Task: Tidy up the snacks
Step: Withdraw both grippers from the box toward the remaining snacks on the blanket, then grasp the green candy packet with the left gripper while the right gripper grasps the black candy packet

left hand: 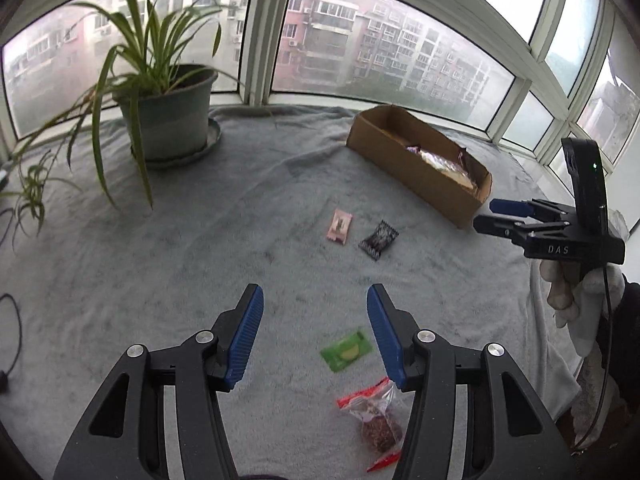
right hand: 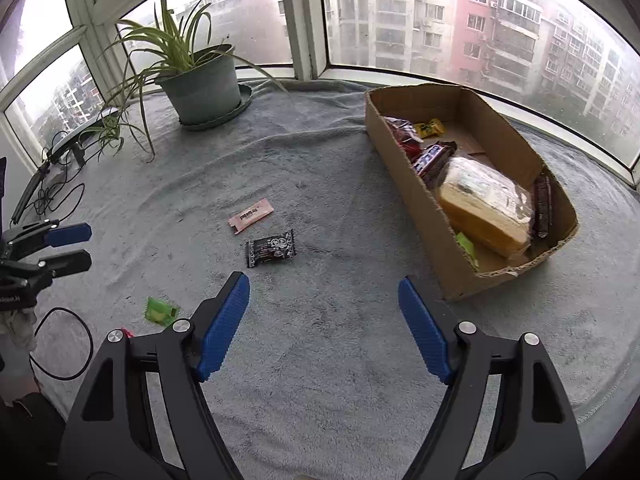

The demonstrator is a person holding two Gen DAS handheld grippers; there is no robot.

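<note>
A cardboard box (right hand: 404,176) holds several snacks, among them a large yellow cake pack (right hand: 484,204); it also shows in the left wrist view (left hand: 400,160). On the grey cloth lie a pink bar (right hand: 251,216), a black packet (right hand: 271,248), a green packet (left hand: 346,349) and a clear red-ended bag (left hand: 376,420). My left gripper (left hand: 315,300) is open and empty above the green packet. My right gripper (right hand: 323,292) is open and empty, in front of the box and right of the black packet.
A potted spider plant (right hand: 202,84) stands at the back left by the windows. Cables (right hand: 60,196) and a black device lie at the left edge of the cloth. The cloth's right edge drops off near the right hand (left hand: 568,300).
</note>
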